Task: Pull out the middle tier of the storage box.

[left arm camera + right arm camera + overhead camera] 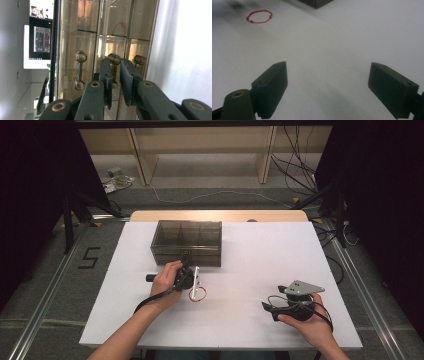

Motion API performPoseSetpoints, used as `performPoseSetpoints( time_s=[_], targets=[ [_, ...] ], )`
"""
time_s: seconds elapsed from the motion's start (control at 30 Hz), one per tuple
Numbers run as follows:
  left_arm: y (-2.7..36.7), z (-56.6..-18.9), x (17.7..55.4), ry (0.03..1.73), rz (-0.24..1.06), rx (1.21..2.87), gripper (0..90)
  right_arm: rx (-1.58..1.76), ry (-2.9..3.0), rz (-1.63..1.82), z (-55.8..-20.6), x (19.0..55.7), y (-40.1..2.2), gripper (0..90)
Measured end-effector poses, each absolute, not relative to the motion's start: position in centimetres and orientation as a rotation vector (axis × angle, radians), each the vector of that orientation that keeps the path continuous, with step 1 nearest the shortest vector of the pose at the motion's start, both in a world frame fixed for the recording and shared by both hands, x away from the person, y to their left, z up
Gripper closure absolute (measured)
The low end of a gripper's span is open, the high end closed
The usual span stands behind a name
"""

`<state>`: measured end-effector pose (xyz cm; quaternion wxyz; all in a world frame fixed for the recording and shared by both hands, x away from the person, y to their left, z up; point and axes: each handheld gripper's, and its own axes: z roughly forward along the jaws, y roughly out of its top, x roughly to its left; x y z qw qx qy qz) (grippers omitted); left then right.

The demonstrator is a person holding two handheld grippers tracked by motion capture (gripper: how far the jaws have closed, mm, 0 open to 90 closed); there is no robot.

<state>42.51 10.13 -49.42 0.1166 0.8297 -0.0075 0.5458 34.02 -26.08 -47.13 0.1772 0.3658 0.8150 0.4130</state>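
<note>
1. Drawer handle [114,71] of the smoky clear box [186,241]: a thin bar between two hex knobs, on the box's near front face, at the table's [260,270] twelve o'clock from the person.
2. Left gripper [115,82] meets it head-on, jaws nearly together, one either side of the bar, apparently pinching it.
3. Red loop [198,294] lies at four o'clock from that hand.
4. Right gripper [328,85] rests well apart at the table's five o'clock, jaws wide, holding nothing.
</note>
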Motion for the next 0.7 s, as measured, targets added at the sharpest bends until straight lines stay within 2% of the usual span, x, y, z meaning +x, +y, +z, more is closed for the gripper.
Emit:
performPoseSetpoints(
  time_s=[0.7],
  targets=[
    [10.46,-49.35,41.52,-0.053,1.598,2.421,80.1,1.037,2.306,1.166,-47.12,33.99,-26.13,16.6]
  ],
)
